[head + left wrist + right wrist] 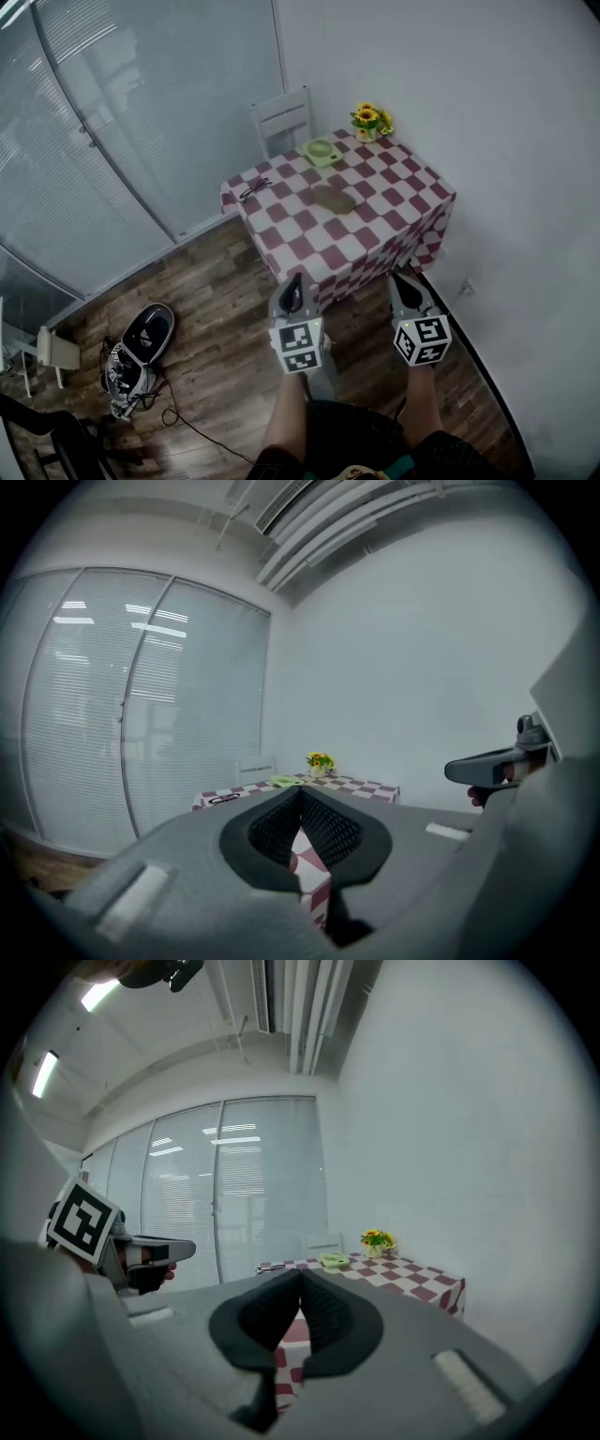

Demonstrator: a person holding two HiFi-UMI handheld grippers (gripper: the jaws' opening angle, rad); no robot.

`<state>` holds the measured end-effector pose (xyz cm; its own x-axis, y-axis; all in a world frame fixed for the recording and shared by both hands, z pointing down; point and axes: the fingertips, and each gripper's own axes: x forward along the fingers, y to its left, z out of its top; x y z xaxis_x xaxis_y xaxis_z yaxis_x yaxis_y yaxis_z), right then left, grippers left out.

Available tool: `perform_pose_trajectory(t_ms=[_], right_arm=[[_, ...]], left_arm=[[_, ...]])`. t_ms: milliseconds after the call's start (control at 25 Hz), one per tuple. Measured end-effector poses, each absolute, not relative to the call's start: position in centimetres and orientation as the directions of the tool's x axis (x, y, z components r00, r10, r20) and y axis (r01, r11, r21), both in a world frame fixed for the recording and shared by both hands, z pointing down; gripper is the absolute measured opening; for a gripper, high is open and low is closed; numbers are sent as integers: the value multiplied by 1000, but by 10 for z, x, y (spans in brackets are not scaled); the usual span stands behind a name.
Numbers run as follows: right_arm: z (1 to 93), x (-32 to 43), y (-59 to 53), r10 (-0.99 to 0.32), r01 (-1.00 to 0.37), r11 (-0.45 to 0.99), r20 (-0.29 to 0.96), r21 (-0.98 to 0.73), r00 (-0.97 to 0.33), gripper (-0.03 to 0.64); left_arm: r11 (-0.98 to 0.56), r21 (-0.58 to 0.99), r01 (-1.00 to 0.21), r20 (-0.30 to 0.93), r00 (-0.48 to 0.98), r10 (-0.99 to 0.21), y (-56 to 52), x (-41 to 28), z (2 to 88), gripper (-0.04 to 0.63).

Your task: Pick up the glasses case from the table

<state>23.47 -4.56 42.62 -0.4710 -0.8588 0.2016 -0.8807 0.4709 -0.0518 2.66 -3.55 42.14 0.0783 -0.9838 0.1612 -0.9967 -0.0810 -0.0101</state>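
Note:
The glasses case point(334, 198), an olive-brown oblong, lies near the middle of the table point(375, 230), which wears a red-and-white checked cloth. Both grippers hover in front of the table's near edge, well short of the case. My left gripper point(294, 279) is shut and empty, its jaws meeting at the tips point(300, 794). Beside it, my right gripper point(403, 277) is also shut with nothing held point(300, 1274). In both gripper views the jaws cover the middle of the table, so the case does not show there.
On the table also lie a green dish point(322, 150), a pot of sunflowers point(368, 120) at the far corner and a pair of glasses point(253, 191) at the left edge. A white chair point(284, 117) stands behind. A white wall runs along the right, a glass partition point(103, 141) along the left.

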Motion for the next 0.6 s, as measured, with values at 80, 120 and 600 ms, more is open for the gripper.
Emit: perform_pose_trajectory(t_ms=[80, 120, 600], right_arm=[[428, 241, -67, -866, -890, 452, 209, -58, -453, 5], [427, 243, -79, -871, -895, 442, 208, -61, -445, 5], [465, 233, -205, -848, -908, 413, 332, -74, -413, 5]], left_arm=[[-91, -41, -995, 168, 83, -982, -54, 29, 428, 11], [-106, -55, -993, 171, 95, -981, -64, 34, 431, 11], [-202, 31, -979, 260, 203, -944, -199, 59, 479, 11]])
